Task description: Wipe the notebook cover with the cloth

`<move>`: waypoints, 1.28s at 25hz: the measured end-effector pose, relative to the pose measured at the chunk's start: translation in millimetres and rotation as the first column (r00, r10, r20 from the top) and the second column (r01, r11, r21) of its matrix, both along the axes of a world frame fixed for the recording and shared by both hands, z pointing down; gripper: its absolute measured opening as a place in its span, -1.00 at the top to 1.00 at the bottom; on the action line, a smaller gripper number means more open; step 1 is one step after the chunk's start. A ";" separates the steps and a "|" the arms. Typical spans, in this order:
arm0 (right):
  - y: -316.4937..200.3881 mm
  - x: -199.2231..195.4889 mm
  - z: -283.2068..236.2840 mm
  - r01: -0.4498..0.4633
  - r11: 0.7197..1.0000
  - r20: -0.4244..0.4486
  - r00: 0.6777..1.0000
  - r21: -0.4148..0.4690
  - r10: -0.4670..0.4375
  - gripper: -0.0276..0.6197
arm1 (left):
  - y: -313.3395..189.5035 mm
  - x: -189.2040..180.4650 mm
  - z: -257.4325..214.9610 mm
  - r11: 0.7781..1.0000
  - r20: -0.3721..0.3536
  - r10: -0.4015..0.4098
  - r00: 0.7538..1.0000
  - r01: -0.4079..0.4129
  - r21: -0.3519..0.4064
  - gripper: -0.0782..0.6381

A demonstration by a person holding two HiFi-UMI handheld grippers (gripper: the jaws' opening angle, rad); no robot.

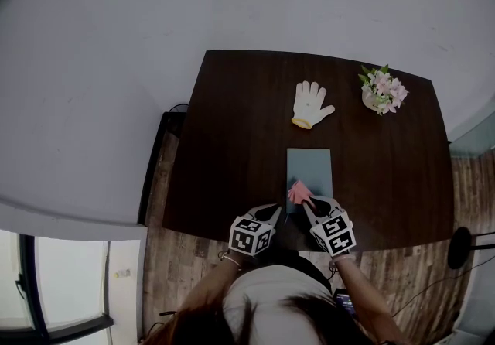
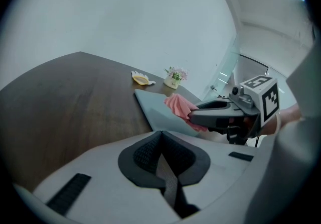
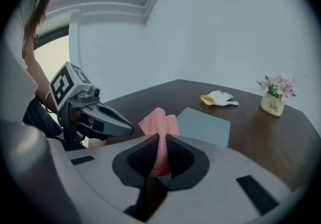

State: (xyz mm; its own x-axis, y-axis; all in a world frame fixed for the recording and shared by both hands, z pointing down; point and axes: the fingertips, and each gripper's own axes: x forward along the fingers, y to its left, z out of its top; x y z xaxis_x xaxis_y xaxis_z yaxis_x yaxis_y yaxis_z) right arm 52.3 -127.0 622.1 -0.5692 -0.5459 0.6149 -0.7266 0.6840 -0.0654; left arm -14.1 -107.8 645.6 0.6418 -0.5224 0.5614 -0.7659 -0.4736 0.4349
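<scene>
Right gripper (image 3: 160, 141) fingers pinch the cloth (image 3: 159, 121). The notebook (image 1: 309, 169) lies just ahead of them, long axis running away. Left gripper (image 2: 161, 140) fingers pressed together (empty, alongside).

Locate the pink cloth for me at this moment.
In the head view the pink cloth is clamped in the right gripper, at the near left corner of the notebook, close to the front edge of the table.

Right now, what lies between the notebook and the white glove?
Nothing. Only bare dark table separates the notebook from the glove. The head view shows this most clearly.
</scene>
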 end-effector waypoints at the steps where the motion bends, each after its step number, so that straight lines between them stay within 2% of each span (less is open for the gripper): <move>1: 2.9 -8.8 0.6 0.025 1.000 0.011 1.000 -0.008 -0.025 0.79 | 0.0 -1.5 -0.3 1.000 0.000 -0.009 1.000 0.009 0.001 0.73; 7: 23.0 -43.7 11.5 0.144 0.987 0.038 0.989 -0.069 -0.141 0.79 | 4.4 -12.1 -1.8 0.998 0.002 -0.064 0.998 0.064 0.010 0.73; 12: 33.0 -50.4 30.2 0.170 0.979 0.005 0.985 -0.111 -0.171 0.79 | 10.1 -20.9 0.2 0.995 0.004 -0.104 0.995 0.104 0.006 0.73; 19: 35.7 -33.7 44.7 0.137 0.983 -0.026 0.990 -0.126 -0.141 0.79 | 19.4 -19.6 0.3 0.994 0.006 -0.111 0.994 0.111 0.001 0.73; 32: 32.6 26.2 42.8 0.022 0.993 -0.041 0.999 -0.112 -0.027 0.79 | 26.6 8.4 -0.6 0.995 0.004 -0.102 0.995 0.102 0.001 0.73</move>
